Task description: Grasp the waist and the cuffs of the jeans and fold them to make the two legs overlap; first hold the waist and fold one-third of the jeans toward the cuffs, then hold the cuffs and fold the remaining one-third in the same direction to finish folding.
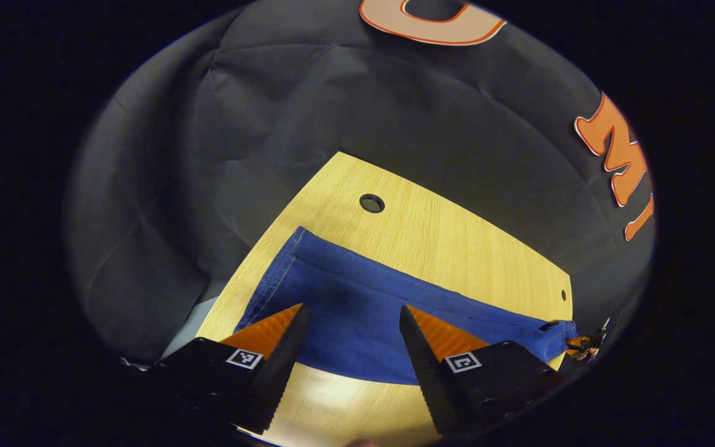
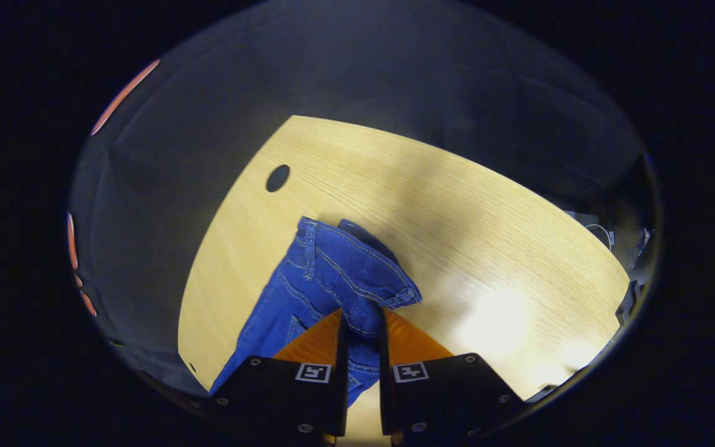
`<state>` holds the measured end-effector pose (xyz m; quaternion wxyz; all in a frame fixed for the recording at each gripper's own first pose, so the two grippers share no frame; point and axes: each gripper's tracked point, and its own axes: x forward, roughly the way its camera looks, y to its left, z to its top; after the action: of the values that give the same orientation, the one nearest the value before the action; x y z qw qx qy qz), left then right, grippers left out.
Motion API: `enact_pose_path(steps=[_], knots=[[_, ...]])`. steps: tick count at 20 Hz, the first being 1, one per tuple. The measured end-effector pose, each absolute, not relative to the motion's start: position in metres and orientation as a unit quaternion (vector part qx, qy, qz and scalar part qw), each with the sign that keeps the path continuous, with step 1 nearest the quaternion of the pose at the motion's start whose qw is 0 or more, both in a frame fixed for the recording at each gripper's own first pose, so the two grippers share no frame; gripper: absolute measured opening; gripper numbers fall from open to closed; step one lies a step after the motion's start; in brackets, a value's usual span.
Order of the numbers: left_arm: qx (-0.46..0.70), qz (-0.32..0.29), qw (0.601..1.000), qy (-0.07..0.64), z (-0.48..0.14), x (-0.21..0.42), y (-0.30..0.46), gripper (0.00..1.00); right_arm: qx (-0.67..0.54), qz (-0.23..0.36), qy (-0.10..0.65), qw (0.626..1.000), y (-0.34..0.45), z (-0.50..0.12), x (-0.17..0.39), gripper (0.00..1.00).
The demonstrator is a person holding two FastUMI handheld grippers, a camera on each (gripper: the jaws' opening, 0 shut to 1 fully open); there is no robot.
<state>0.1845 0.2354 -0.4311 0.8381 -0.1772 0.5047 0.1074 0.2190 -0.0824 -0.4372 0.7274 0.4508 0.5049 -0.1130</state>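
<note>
Left gripper (image 1: 351,323): two black housing blocks, each carrying a small square black-and-white marker on its top inner corner. Wedge-shaped fingers (image 1: 286,357) rise from the blocks, with ribbed outer faces and serrated teeth along the inner edges. Right gripper (image 2: 362,332): same black blocks, same square markers just beside the central gap. Round silver screws dot the blocks' upper corners and lower edges below the markers. Its fingers (image 2: 342,347) are flat, narrow and ribbed.

Wooden table (image 1: 457,248) with a round hole (image 1: 372,203); cables, perhaps, at its edge (image 2: 602,233)
</note>
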Motion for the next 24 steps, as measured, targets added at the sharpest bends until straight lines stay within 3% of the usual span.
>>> enact_pose_path(steps=[14,19,20,24], knots=[[-0.214,0.105,0.834,0.498,-0.443,0.148,0.25,0.91,0.408,0.078,0.425,0.805,0.039,-0.271,0.217,0.22],[-0.229,0.116,0.827,0.501,-0.454,0.13,0.266,0.91,0.392,0.145,0.413,0.809,0.098,-0.228,0.21,0.22],[-0.233,0.12,0.825,0.501,-0.457,0.128,0.27,0.86,0.386,0.159,0.414,0.809,0.11,-0.221,0.207,0.22],[-0.249,0.129,0.817,0.503,-0.467,0.123,0.28,0.91,0.354,0.192,0.428,0.809,0.162,-0.219,0.199,0.22]])
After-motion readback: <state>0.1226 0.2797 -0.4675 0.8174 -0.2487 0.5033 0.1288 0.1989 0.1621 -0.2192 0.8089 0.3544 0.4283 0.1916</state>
